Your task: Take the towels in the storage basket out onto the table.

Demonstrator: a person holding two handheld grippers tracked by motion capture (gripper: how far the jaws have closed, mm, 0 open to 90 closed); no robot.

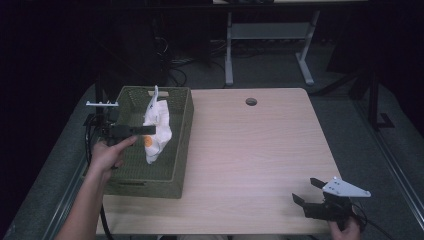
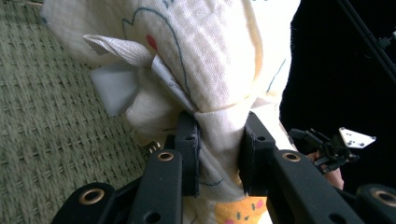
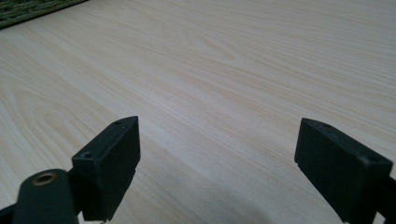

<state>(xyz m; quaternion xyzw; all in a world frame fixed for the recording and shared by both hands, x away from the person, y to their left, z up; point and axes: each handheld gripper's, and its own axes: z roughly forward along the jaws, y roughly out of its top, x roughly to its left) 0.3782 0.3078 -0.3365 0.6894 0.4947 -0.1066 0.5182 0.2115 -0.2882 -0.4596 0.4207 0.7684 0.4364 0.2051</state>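
A white printed cloth (image 1: 157, 127) hangs bunched above the green woven basket (image 1: 182, 135) at the table's left. My left gripper (image 1: 150, 130) is shut on it from the left. In the left gripper view the two black pads (image 2: 189, 154) pinch a fold of the cloth (image 2: 210, 70), which has blue line drawings, a red spot and an orange patch. A white label (image 2: 112, 81) sticks out at its left. My right gripper (image 1: 306, 191) rests near the table's front right corner, jaws wide apart. Between its jaws, my right gripper (image 3: 217, 163) has bare wood beneath it.
The light wooden table (image 1: 250, 150) has a round cable hole (image 1: 251, 101) near its far edge. The basket's woven floor (image 2: 42, 116) lies under the cloth. A grey desk frame (image 1: 270, 35) stands on the dark floor beyond the table.
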